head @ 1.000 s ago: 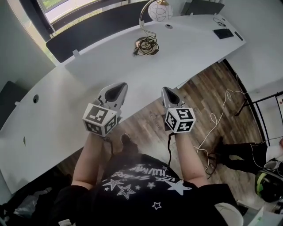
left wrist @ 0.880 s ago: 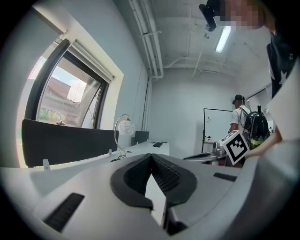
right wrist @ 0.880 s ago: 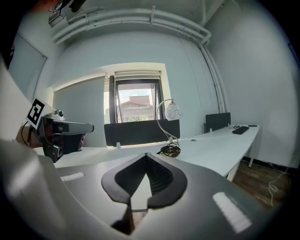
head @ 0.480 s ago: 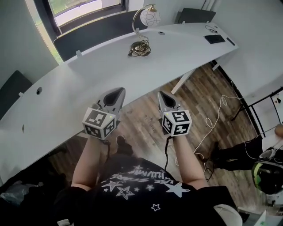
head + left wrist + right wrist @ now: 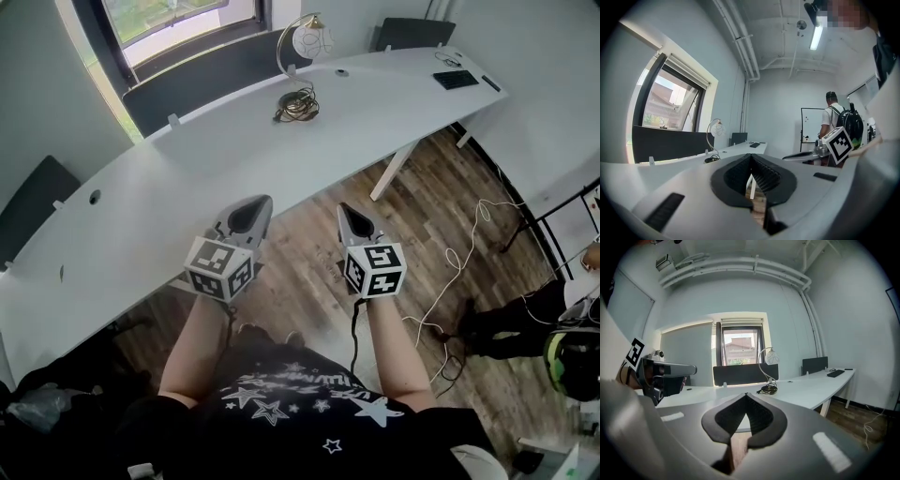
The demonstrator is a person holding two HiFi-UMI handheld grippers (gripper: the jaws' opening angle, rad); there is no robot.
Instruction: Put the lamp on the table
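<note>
One lamp [image 5: 298, 66] stands on the far side of the long, curved white worktop [image 5: 169, 197], in front of the window [image 5: 178, 14]. It has an arched gold stem, a round globe shade, and its cable coiled round the base. One dark flat keyboard [image 5: 455, 80] lies near the worktop's right end. Three dark divider panels [image 5: 206, 75] show behind the worktop.

The person holds two grippers, well apart from the lamp. The left gripper [image 5: 255, 208] hangs at the worktop's near edge, and the right gripper [image 5: 349, 214] over the wooden floor [image 5: 309, 281]. On each, both fingers are pressed together with nothing between them. One white cable [image 5: 459, 262] trails across the floor at the right.
</note>
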